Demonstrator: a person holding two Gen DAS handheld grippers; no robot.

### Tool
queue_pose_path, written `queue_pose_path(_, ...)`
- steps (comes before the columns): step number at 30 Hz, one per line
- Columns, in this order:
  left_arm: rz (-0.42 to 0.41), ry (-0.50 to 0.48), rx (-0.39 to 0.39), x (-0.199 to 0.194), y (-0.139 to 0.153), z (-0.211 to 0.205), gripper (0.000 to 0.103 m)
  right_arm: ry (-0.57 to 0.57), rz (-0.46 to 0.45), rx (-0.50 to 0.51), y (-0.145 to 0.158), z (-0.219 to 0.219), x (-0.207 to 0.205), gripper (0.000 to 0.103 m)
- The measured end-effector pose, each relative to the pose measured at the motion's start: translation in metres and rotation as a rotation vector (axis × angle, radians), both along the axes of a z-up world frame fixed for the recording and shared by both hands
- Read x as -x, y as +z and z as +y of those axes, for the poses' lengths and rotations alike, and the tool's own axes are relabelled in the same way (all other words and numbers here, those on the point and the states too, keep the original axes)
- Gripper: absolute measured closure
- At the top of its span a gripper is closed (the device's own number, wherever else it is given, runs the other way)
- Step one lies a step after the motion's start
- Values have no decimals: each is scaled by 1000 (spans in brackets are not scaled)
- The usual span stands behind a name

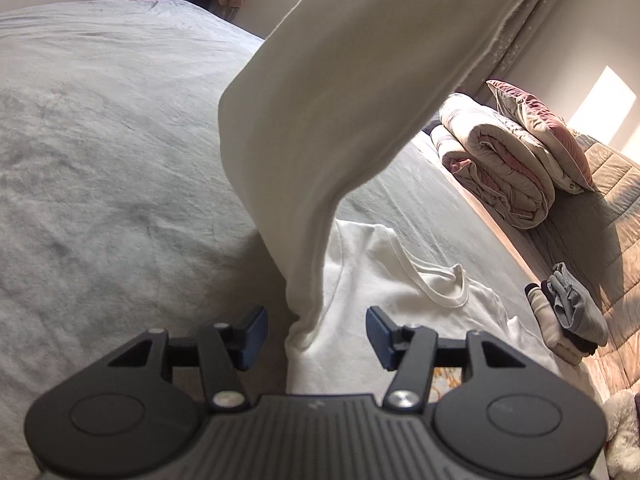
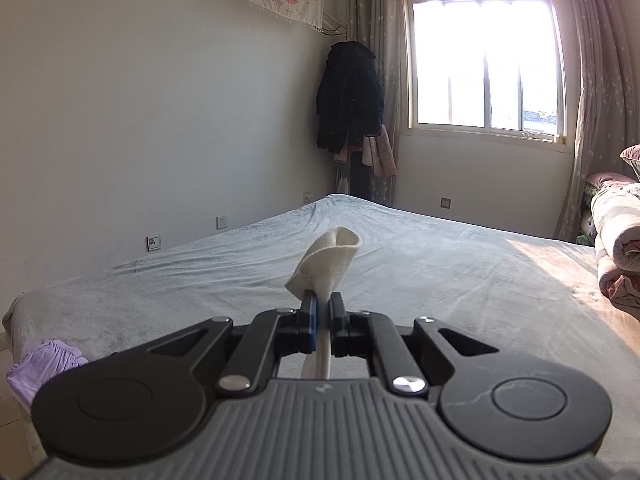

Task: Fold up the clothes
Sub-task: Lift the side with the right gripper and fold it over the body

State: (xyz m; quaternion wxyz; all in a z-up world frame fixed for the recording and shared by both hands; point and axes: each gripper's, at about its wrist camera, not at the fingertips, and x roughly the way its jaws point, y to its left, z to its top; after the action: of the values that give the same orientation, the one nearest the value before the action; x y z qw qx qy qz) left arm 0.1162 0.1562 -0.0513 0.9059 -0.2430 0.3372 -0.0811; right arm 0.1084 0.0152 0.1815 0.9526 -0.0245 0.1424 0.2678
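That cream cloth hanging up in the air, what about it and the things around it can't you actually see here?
- Cream cloth: top cut off by the left wrist view's edge; garment type unclear.
- White T-shirt: partly hidden behind that cloth and the left gripper.
- Right gripper: its body hides the cloth below the pinch.
- Folded pile: too small to identify.

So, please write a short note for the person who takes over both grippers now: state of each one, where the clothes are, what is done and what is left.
Right gripper: jaws shut on a cream cloth edge, held above the bed.
Left gripper: jaws open, holding nothing; the hanging cream garment has its lower tip between them, not gripped.
White T-shirt: lies flat on the bed, unfolded.
Done: a small pile of folded clothes sits at the bed's side.
Left: probably grip the hanging garment's lower end with the left gripper, lay it out and fold it, then the T-shirt. A lilac garment also waits at the bed's corner.
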Motion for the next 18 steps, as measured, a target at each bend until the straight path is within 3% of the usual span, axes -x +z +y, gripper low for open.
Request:
queue_pose_path(2,22,32,1,-5,-5,-7,49,-15,-4,-8,0,-13,-2,95)
queue_pose_path(11,50,191,-105,-8,-13,-15,80,-112,15,-28,-14,-80,-18,95)
queue_pose_path(18,44,175,-180,-7,-11,-21,80,-184,74,-56,-44,-135,-31,95)
